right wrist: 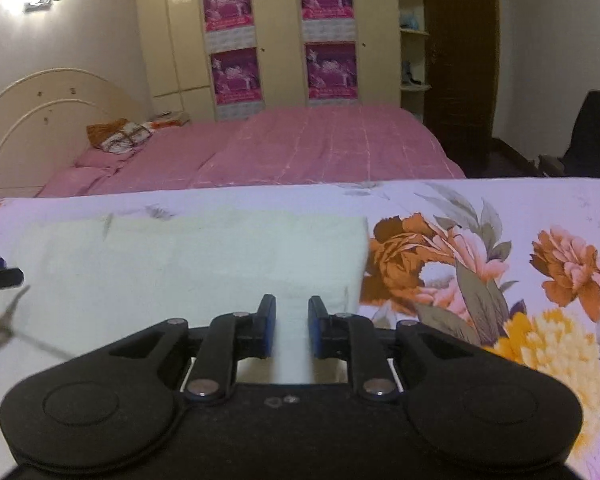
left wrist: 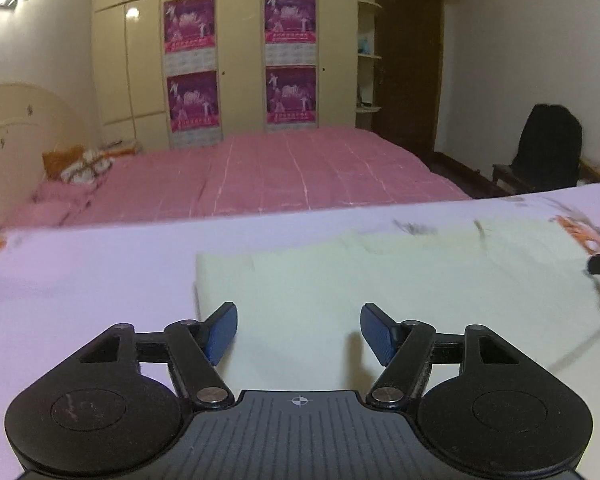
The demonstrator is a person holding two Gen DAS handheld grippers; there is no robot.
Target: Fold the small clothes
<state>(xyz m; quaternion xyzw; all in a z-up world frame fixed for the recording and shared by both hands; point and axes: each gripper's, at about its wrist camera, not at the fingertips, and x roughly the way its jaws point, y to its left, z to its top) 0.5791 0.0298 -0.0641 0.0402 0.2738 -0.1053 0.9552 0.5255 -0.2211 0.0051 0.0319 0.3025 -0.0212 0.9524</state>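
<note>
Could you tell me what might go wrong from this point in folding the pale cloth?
1. The left hand-held gripper is open, so its end of the pale cloth is free and may shift.
2. The right hand-held gripper has a narrow gap with cloth between its fingers; grip is uncertain.
3. The floral sheet underneath could get pinched too.

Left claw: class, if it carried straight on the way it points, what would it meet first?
Most likely the pale folded cloth lying ahead of the open left claw on the floral sheet; depth is uncertain.
</note>
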